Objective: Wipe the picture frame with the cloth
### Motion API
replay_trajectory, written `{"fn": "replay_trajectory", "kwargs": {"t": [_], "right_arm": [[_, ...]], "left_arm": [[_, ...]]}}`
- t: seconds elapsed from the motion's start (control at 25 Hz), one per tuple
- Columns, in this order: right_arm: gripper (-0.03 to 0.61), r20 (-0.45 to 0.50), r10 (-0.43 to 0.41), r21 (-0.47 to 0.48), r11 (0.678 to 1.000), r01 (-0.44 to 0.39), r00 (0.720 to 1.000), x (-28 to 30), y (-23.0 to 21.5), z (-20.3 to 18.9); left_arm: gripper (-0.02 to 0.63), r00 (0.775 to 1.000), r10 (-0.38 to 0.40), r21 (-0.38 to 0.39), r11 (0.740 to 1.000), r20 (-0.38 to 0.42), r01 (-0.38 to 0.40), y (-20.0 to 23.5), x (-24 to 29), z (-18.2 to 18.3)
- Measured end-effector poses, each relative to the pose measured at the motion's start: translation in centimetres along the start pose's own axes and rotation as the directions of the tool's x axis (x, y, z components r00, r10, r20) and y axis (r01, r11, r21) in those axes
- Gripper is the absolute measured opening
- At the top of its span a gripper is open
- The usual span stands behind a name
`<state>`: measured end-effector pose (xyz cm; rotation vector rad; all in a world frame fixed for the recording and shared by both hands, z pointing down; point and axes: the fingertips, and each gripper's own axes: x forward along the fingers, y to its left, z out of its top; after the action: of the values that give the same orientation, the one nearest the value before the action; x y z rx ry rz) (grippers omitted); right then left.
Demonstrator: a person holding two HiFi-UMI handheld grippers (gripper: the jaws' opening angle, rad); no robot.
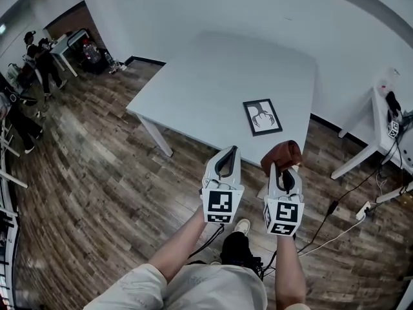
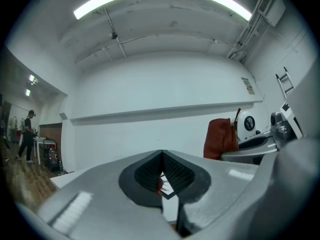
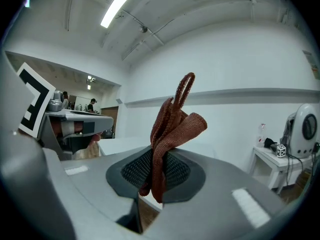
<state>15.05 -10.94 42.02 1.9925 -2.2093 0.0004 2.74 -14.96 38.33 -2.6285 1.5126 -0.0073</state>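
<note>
A black picture frame (image 1: 262, 117) with a dark figure on white lies flat near the front right edge of the white table (image 1: 213, 82). My right gripper (image 1: 284, 170) is shut on a rust-brown cloth (image 1: 281, 156), which sticks up between its jaws (image 3: 170, 129). It is held over the floor just short of the table's edge, below the frame. My left gripper (image 1: 225, 162) is beside it, shut with nothing in it (image 2: 161, 176); a corner of the frame (image 2: 166, 188) shows through its jaws. The cloth (image 2: 220, 138) also appears at the right of the left gripper view.
Wood floor surrounds the table. A second white table (image 1: 381, 128) with small devices stands at the right, with cables and a power strip (image 1: 361, 212) on the floor. People and another desk (image 1: 68, 44) are far left.
</note>
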Motion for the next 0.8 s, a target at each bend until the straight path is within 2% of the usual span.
{"fn": "replay_trajectory", "kwargs": {"t": [0.24,0.4,0.68,0.8], "right_arm": [[0.078,-0.032,0.018,0.02,1.0,-0.017,0.999,8.0,-5.4,-0.8],[0.078,-0.05,0.024,0.019,1.0,-0.023,0.998,12.3,-7.9,-1.0],[0.078,-0.096,0.051,-0.005,0.999,-0.052,0.994,18.9,-7.9,-2.2],[0.078,-0.195,0.136,0.013,0.991,-0.136,0.971,22.6,-6.7,-4.1]], "left_arm": [[0.0,1.0,0.021,-0.027,0.999,-0.006,-0.021,1.8,9.0,-1.3],[0.0,0.999,0.044,-0.032,0.999,-0.021,-0.044,3.3,13.1,-2.2],[0.0,0.998,0.026,-0.044,0.999,-0.056,-0.028,5.6,17.8,-4.5],[0.0,0.998,0.005,-0.047,0.999,-0.067,-0.008,6.1,19.2,-5.3]]}}
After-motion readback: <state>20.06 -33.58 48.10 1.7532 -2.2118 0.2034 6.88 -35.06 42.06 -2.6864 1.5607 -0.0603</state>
